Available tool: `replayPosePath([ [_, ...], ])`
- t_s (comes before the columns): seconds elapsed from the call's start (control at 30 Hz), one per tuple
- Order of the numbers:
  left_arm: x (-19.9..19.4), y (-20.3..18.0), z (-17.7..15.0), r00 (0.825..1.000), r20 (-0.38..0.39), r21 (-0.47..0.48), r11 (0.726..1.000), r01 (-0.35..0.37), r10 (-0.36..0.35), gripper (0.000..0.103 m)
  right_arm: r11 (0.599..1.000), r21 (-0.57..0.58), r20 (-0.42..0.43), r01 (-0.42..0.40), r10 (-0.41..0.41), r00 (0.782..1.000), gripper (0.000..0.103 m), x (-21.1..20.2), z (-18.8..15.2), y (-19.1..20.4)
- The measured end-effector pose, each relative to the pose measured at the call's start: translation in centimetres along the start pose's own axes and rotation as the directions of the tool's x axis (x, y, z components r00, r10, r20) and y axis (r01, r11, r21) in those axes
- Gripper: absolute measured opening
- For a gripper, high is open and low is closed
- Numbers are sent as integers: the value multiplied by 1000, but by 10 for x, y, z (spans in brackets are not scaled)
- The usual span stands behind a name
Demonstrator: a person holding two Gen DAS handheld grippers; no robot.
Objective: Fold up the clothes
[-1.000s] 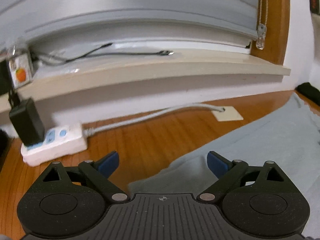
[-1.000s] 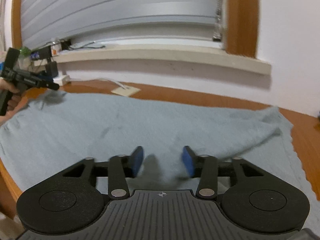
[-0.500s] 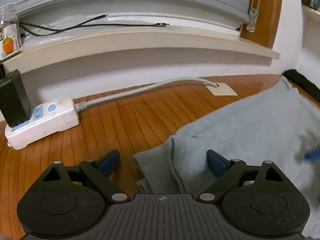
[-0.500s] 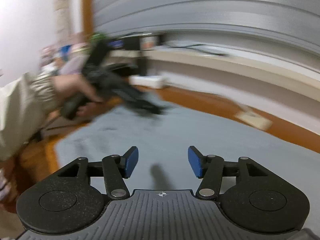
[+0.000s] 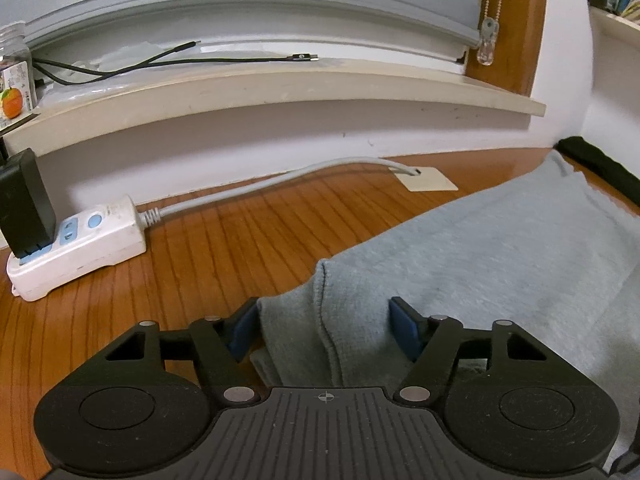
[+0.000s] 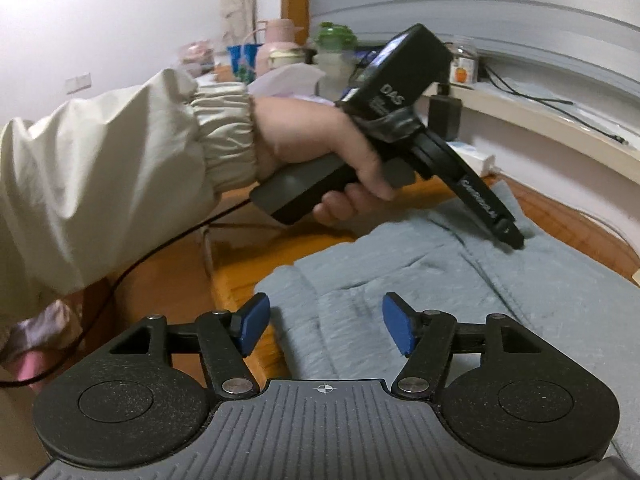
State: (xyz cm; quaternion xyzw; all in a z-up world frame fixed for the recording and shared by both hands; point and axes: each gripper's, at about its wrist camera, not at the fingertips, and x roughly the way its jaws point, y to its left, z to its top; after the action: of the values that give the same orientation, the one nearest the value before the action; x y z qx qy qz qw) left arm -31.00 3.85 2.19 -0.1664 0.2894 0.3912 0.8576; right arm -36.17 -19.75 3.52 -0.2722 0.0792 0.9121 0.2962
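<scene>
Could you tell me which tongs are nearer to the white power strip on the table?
Left. The left tongs sit at the grey garment's corner, just right of the power strip; the right tongs are at the garment's nearer end, farther away.

The wooden table (image 5: 224,240) is orange-brown with straight grain lines and a glossy finish. A grey garment (image 5: 500,248) lies spread flat over its right part; a ribbed hem or cuff end rests on the wood near the front. A white power strip (image 5: 80,248) sits at the left, close to the wall, with a black adapter (image 5: 24,204) plugged into it. Its white cable (image 5: 260,188) runs along the wood to a pale square plate (image 5: 430,180) set flat on the surface. At the far right edge lies a dark strip (image 5: 600,168), possibly cloth.
</scene>
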Motion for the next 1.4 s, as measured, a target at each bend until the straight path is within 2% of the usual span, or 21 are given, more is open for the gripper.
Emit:
replayPosePath([
  [0.4, -1, 5, -1, 1000, 3, 3, 1000, 29, -29, 71, 995, -92, 3, 41, -41, 999, 64, 1, -9, 9],
  [0.47, -2, 7, -1, 999, 1, 2, 999, 37, -37, 71, 995, -92, 8, 44, -43, 999, 61, 1, -11, 8],
  [0.67, -3, 6, -2, 999, 0, 7, 999, 32, -32, 70, 994, -91, 26, 63, -60, 998, 46, -2, -15, 5],
  [0.73, -4, 4, -3, 1000, 3, 8, 1000, 29, -29, 67, 993, -91, 32, 78, -75, 997, 32, -2, -17, 4],
  [0.77, -5, 5, -4, 1000, 4, 6, 1000, 31, -31, 64, 993, -89, 35, 83, -80, 996, 30, -2, -17, 3],
  [0.83, -7, 6, -5, 999, 7, 2, 999, 34, -34, 59, 992, -84, 41, 90, -87, 995, 27, -1, -17, 1],
  [1.0, -16, 16, -6, 999, -11, -24, 999, 40, -40, 36, 995, -68, 50, 76, -73, 996, 25, 9, -11, 1],
  [1.23, -46, 33, -11, 999, -13, -23, 999, -37, 37, 30, 997, -71, 100, 28, -21, 995, 22, 21, 3, 12],
  [1.4, -68, 9, 23, 998, 54, 26, 999, -31, 29, 29, 996, -45, 192, 77, -67, 979, 21, -7, 6, 0],
])
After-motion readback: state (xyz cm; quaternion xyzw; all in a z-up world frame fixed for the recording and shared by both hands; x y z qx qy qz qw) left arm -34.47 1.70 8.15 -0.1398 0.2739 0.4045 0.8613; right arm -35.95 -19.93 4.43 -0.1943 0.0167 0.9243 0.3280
